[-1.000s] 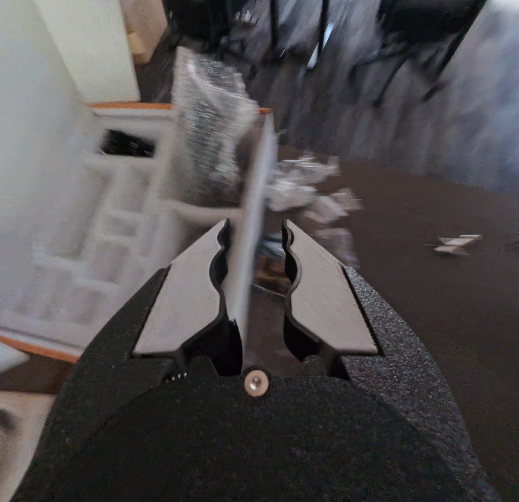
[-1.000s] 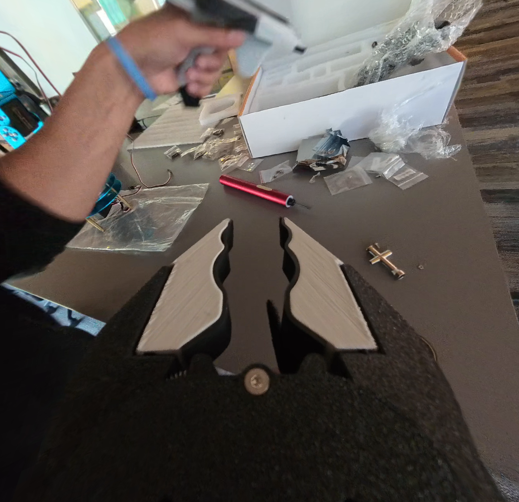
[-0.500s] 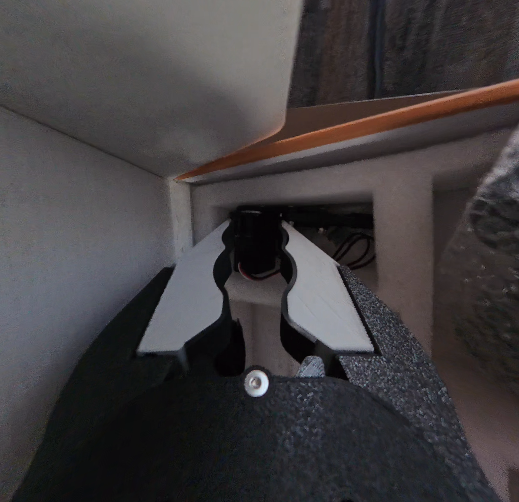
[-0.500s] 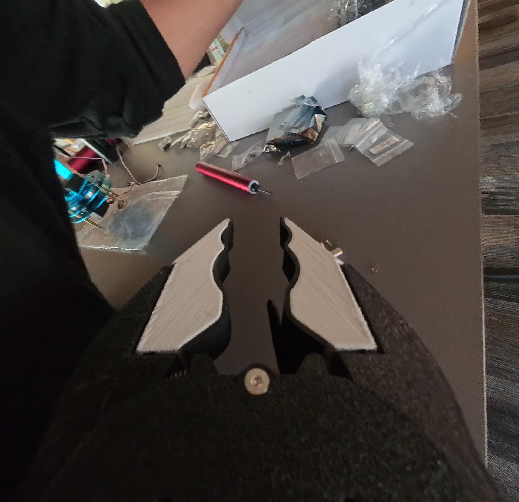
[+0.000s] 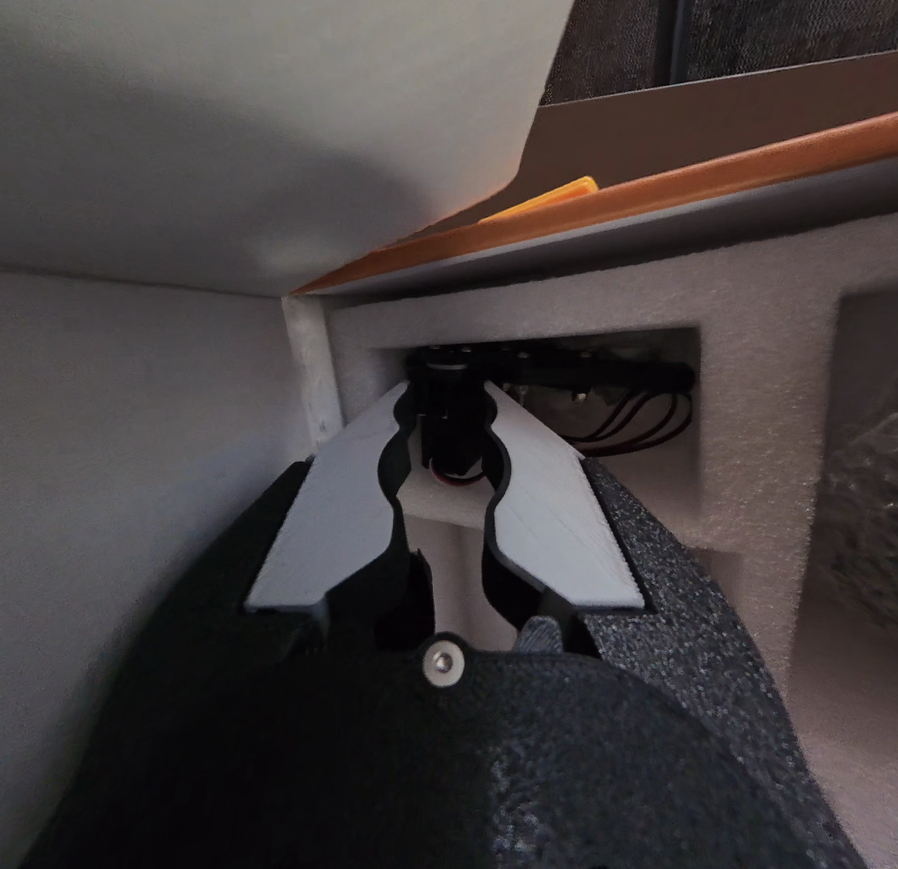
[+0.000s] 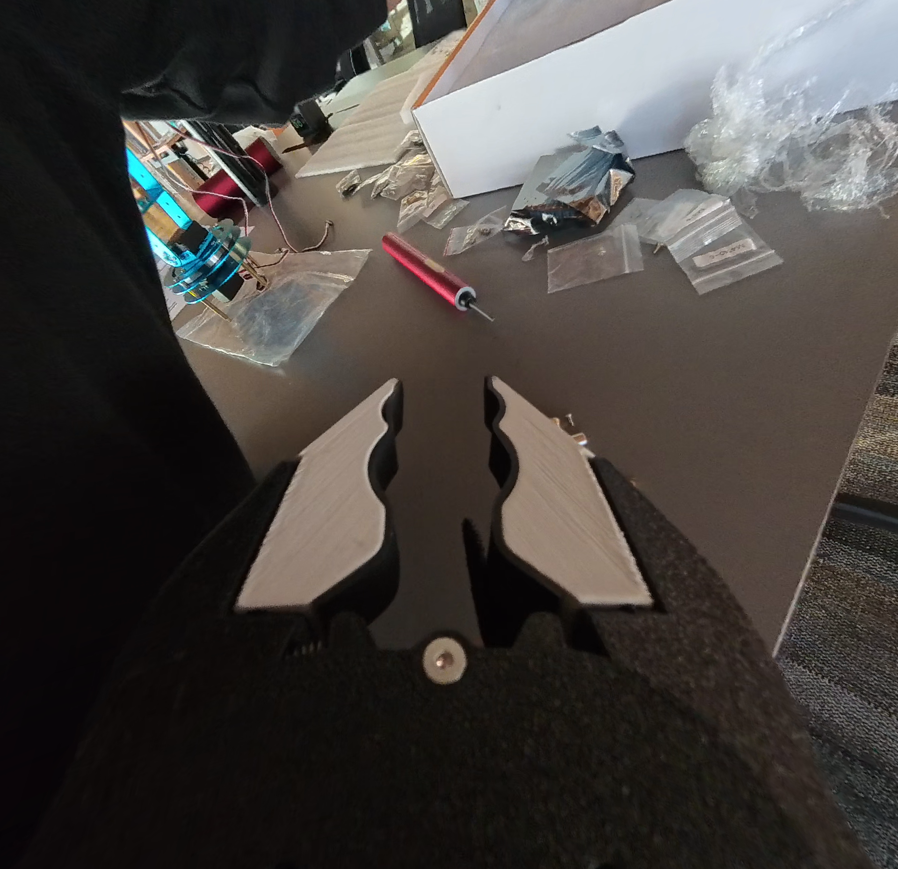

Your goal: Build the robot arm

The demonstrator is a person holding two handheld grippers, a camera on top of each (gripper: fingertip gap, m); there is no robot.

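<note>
Inside foam tray [image 5: 758, 359], left gripper [image 5: 446, 398] straddles black motor [image 5: 449, 418].

matt white foam insert [image 5: 758, 481], glossy red metal screwdriver [image 6: 422, 272], crinkled foil bag [image 6: 578, 189].

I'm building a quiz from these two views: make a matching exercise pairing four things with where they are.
Things:
1. black cylindrical part with wires
2. red metal screwdriver
3. crumpled silver foil bag
4. crumpled clear plastic wrap

Places:
A. on the brown table, ahead of the open right gripper
B. against the white cardboard box front, beside small clear bags
C. in a white foam insert pocket, between the left gripper fingers
D. near the box's right end

Pairs: 1-C, 2-A, 3-B, 4-D
</note>
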